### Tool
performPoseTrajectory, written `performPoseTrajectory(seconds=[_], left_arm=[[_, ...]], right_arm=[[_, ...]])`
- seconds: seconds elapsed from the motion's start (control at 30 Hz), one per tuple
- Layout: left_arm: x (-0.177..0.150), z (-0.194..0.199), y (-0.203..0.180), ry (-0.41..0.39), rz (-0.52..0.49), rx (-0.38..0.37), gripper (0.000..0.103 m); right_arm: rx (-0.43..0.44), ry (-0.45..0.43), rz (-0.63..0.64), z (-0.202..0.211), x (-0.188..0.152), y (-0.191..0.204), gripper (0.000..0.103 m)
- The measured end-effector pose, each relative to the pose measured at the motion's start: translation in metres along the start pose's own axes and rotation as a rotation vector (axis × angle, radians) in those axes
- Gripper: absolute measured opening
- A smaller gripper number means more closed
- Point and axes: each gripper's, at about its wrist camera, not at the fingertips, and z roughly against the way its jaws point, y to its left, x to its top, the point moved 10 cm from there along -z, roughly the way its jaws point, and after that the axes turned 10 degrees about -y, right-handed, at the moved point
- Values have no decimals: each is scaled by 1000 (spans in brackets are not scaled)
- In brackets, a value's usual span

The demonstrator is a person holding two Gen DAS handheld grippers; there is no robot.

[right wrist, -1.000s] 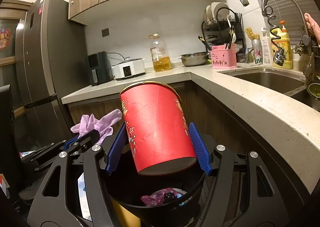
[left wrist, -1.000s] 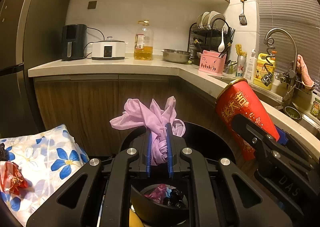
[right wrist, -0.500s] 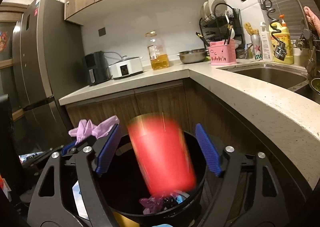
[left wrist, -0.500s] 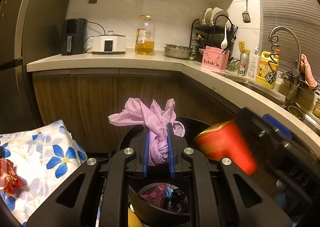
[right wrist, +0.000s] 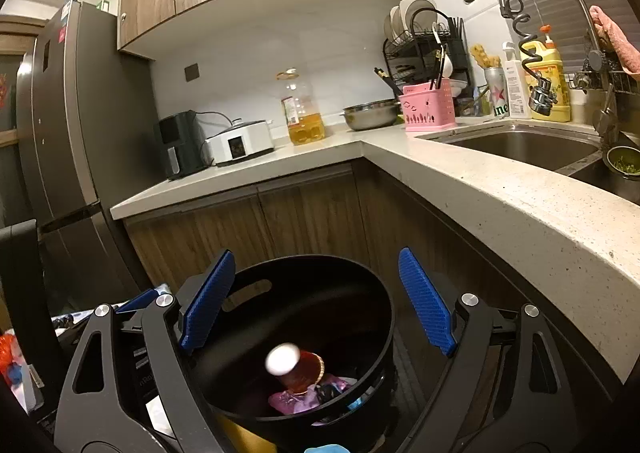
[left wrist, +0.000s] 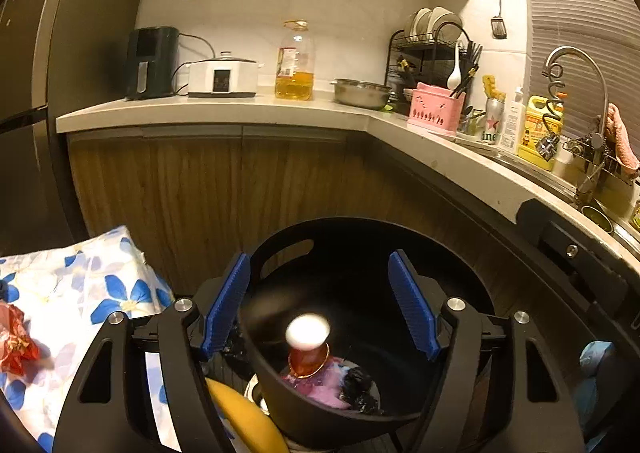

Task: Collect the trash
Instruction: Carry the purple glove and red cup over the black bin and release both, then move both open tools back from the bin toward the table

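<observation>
A black trash bin (left wrist: 360,223) stands on the floor right below both grippers. Inside it lies a red paper cup (left wrist: 308,353), blurred, its pale bottom facing me, on top of a crumpled purple glove (left wrist: 320,391). My left gripper (left wrist: 318,305) hangs over the bin with its jaws opening and nothing between the blue pads. In the right wrist view the same bin (right wrist: 320,259) holds the cup (right wrist: 298,371) and the glove (right wrist: 290,401). My right gripper (right wrist: 316,303) is above it, jaws opening, also with nothing between them.
An L-shaped countertop (right wrist: 500,193) with a sink (right wrist: 520,145) runs along the right, with wooden cabinets below it. A blue-flowered cloth (left wrist: 80,285) with a red wrapper (left wrist: 16,345) lies at the left. Something yellow (left wrist: 244,413) sits beside the bin. A tall fridge (right wrist: 68,133) stands at the far left.
The right gripper opened and the red cup dropped into the bin. The left gripper then opened wide and the purple glove fell in too.
</observation>
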Motion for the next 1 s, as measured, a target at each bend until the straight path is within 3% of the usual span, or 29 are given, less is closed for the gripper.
performPoseTrajectory(seconds=[0.13,0.43,0.53,1.0], left_arm=[[1,10,5,-14,-11,25,83],[5,44,22,-35,-20,78,89],[4,57,30,-36,-22,101,96],[1,124,71,-60,18,198,97]], right_arm=[[-5,-5,20,7,0,4,85],[-12,-12,63,31,1,17,91],[-10,-15,74,39,0,23,94],[-15,-9,125,90,-11,54,97]])
